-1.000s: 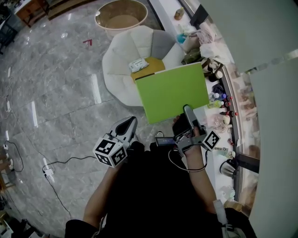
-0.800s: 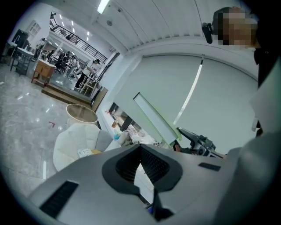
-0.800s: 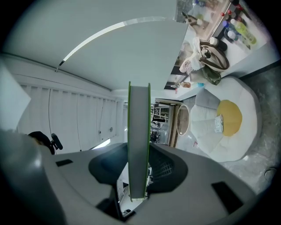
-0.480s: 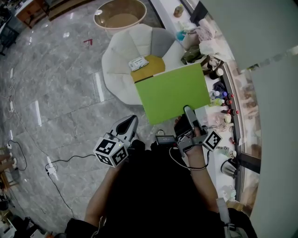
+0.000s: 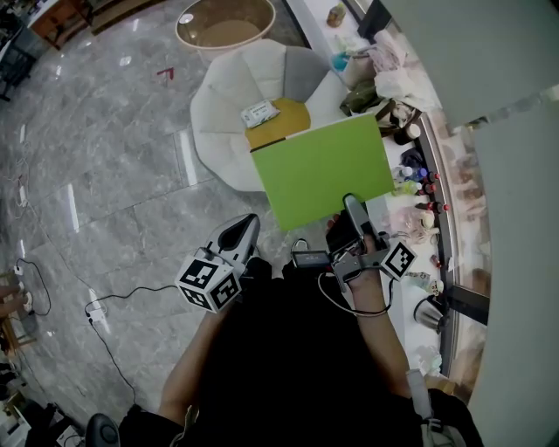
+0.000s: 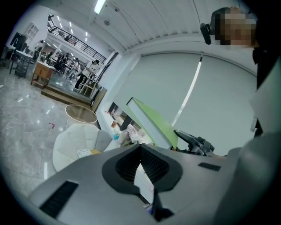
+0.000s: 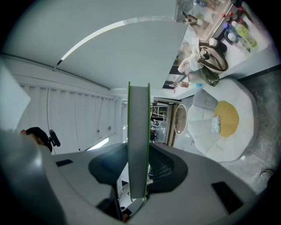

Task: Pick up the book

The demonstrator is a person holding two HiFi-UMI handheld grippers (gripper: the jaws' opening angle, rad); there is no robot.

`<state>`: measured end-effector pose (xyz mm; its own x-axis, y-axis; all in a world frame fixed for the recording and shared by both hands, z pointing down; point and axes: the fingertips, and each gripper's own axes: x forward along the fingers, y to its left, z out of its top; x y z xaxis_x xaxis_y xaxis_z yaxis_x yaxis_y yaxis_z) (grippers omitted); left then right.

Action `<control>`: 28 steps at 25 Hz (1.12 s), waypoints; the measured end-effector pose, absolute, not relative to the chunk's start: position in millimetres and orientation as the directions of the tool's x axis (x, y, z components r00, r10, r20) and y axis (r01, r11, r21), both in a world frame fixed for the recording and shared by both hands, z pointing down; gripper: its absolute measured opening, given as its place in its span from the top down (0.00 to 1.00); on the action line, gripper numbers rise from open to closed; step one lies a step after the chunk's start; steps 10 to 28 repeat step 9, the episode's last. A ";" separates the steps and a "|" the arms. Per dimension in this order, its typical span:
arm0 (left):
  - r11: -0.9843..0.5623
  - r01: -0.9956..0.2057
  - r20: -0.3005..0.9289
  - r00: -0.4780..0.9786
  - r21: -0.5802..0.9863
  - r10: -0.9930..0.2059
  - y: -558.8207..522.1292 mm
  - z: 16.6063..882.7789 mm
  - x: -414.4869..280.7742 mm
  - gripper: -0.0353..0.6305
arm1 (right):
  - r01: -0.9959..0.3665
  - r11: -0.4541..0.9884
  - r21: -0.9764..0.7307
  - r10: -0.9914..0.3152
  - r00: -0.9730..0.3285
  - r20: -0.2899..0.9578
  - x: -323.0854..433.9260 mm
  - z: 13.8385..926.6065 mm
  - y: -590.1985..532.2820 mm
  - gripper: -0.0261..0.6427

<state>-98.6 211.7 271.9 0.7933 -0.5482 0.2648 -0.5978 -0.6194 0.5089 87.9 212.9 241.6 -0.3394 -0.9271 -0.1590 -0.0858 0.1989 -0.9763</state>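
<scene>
A thin book with a bright green cover (image 5: 323, 170) is held up in the air, flat side to the head camera, over the edge of a white armchair. My right gripper (image 5: 354, 209) is shut on its lower edge. In the right gripper view the book (image 7: 138, 132) stands edge-on between the jaws of that gripper (image 7: 138, 154), whose pads press both covers. My left gripper (image 5: 238, 237) hangs lower left of the book, apart from it, shut with nothing in it. Past its jaws (image 6: 141, 151), the left gripper view catches the green book (image 6: 153, 121) at an angle.
A white armchair (image 5: 227, 96) with a yellow cushion (image 5: 284, 120) and a small packet (image 5: 259, 112) stands beyond the book. A round table (image 5: 225, 22) is farther off. A cluttered counter (image 5: 419, 188) with bottles and a kettle (image 5: 428, 314) runs along the right. A cable (image 5: 96, 314) lies on the floor.
The chair and floor have slid slightly up and left in the head view. The book stays clamped in the right gripper; the left gripper looks unchanged.
</scene>
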 end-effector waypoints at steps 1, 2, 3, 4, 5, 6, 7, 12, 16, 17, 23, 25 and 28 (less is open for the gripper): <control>-0.617 -0.599 0.265 0.792 0.510 -0.550 212.2 272.5 -98.9 0.93 | -0.085 0.198 -0.976 -0.927 -0.341 -0.158 87.6 241.7 213.0 0.72; -0.616 -0.600 0.265 0.791 0.511 -0.551 212.5 272.9 -98.8 0.93 | -0.085 0.198 -0.977 -0.926 -0.342 -0.158 87.6 241.7 212.9 0.72; -0.614 -0.600 0.265 0.791 0.512 -0.552 212.7 273.0 -98.4 0.93 | -0.084 0.198 -0.977 -0.926 -0.344 -0.158 88.0 241.6 212.9 0.72; -0.614 -0.600 0.265 0.791 0.512 -0.552 213.0 273.0 -97.7 0.93 | -0.084 0.198 -0.977 -0.925 -0.345 -0.157 88.5 241.7 212.9 0.72; -0.615 -0.599 0.264 0.792 0.513 -0.551 213.3 273.0 -96.9 0.93 | -0.084 0.197 -0.977 -0.925 -0.346 -0.157 89.0 241.9 212.9 0.72; -0.615 -0.598 0.264 0.792 0.513 -0.550 213.5 273.2 -96.4 0.93 | -0.084 0.196 -0.977 -0.925 -0.346 -0.156 89.2 242.1 212.8 0.72; -0.615 -0.598 0.264 0.793 0.514 -0.549 213.8 273.6 -96.1 0.93 | -0.085 0.196 -0.977 -0.925 -0.347 -0.155 89.1 242.4 212.5 0.72; -0.615 -0.596 0.264 0.794 0.516 -0.548 214.0 274.8 -96.0 0.93 | -0.086 0.195 -0.977 -0.924 -0.349 -0.154 88.8 243.3 211.9 0.72; -0.615 -0.596 0.264 0.794 0.516 -0.548 214.0 274.8 -96.0 0.93 | -0.086 0.195 -0.977 -0.924 -0.349 -0.154 88.8 243.3 211.9 0.72; -0.615 -0.596 0.264 0.794 0.516 -0.548 214.0 274.8 -96.0 0.93 | -0.086 0.195 -0.977 -0.924 -0.349 -0.154 88.8 243.3 211.9 0.72; -0.615 -0.596 0.264 0.794 0.516 -0.548 214.0 274.8 -96.0 0.93 | -0.086 0.195 -0.977 -0.924 -0.349 -0.154 88.8 243.3 211.9 0.72; -0.615 -0.596 0.264 0.794 0.516 -0.548 214.0 274.8 -96.0 0.93 | -0.086 0.195 -0.977 -0.924 -0.349 -0.154 88.8 243.3 211.9 0.72; -0.615 -0.596 0.264 0.794 0.516 -0.548 214.0 274.8 -96.0 0.93 | -0.086 0.195 -0.977 -0.924 -0.349 -0.154 88.8 243.3 211.9 0.72</control>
